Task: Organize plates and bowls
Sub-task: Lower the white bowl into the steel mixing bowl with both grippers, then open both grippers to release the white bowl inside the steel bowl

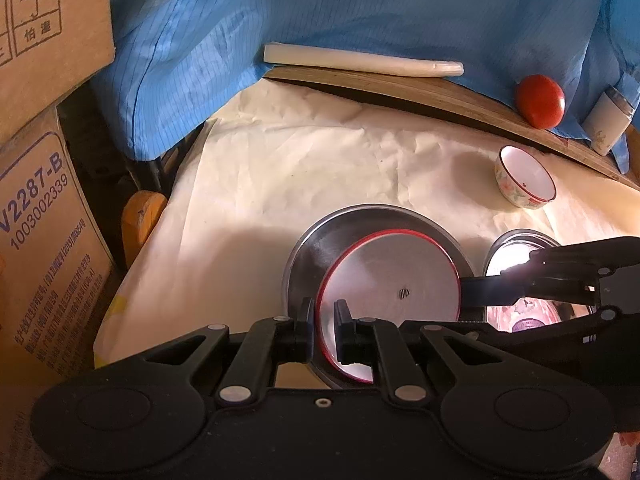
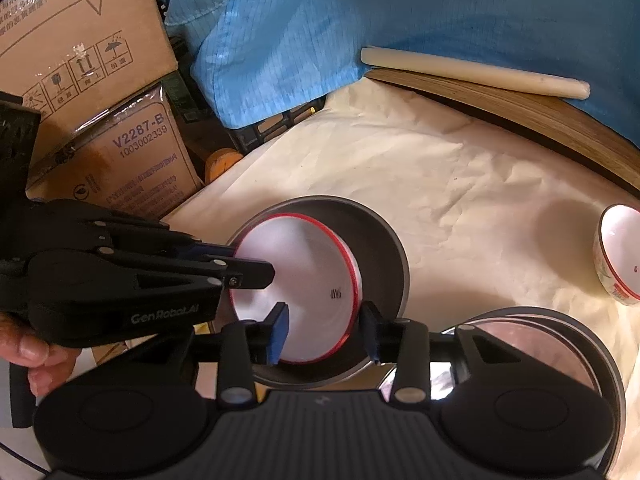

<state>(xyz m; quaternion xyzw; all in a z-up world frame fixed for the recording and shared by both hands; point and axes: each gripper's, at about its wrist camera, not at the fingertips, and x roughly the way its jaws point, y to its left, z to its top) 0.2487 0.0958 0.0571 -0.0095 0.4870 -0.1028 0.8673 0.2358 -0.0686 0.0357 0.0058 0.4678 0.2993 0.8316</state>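
Counter (image 1: pixel 420 92): wooden, curved far edge, covered by creased cream paper (image 1: pixel 280 168). On the paper: 1 steel pan (image 1: pixel 312 248) near centre; 1 small floral cup (image 1: pixel 524 178) with a red rim to the far right; 1 steel dish (image 2: pixel 560 344) at near right, just beside the pan. Far edge: cream-coloured bar (image 1: pixel 360 60), red tomato (image 1: pixel 540 100), white cylindrical container (image 1: pixel 608 124), blue cloth (image 1: pixel 360 8) draped over.

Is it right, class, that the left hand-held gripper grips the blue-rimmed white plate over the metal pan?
Not quite: the plate's rim is red, not blue. The left wrist view shows the left hand-held gripper gripping the red-rimmed white plate over the metal pan.
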